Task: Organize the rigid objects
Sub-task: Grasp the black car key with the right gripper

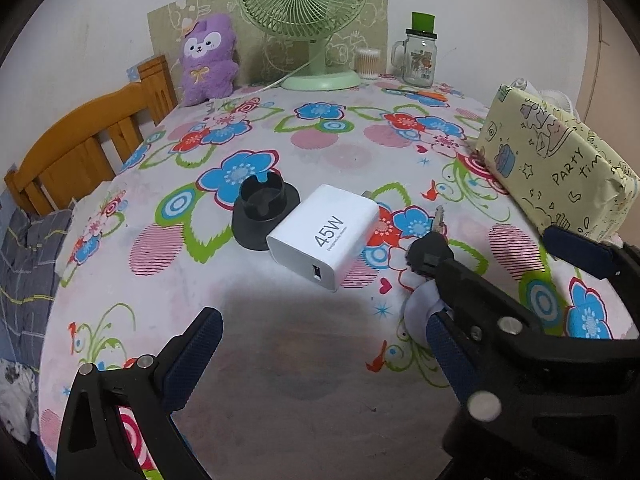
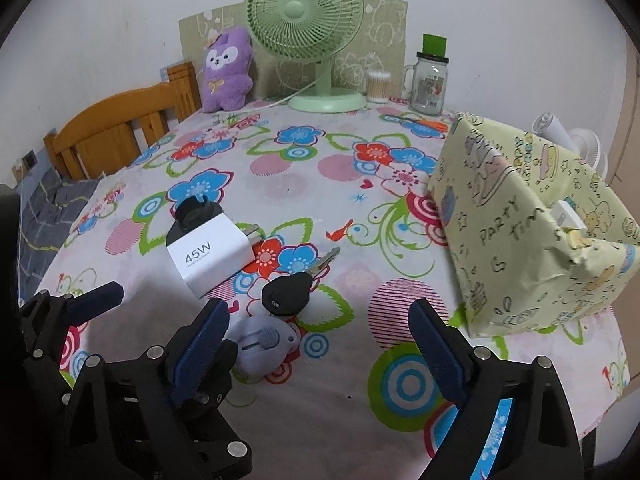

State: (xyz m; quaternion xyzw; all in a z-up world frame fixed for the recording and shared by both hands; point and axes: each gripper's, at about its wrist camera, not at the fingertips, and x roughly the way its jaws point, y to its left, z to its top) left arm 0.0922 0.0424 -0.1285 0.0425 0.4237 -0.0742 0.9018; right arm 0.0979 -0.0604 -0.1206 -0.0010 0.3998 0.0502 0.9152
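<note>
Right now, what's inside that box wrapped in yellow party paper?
Through the open top of the box, the right wrist view shows one small white block against the inner wall. The paper walls cover everything deeper, so the rest cannot be seen.

Ahead of you, a white 45W charger [image 1: 323, 237] lies flat on the flowered cloth, its USB port facing you. A black round stand [image 1: 264, 210] touches its far left corner. To its right lies a black-headed key [image 2: 294, 290], blade pointing away, and just nearer you, a pale grey plastic tag [image 2: 267, 346].
</note>
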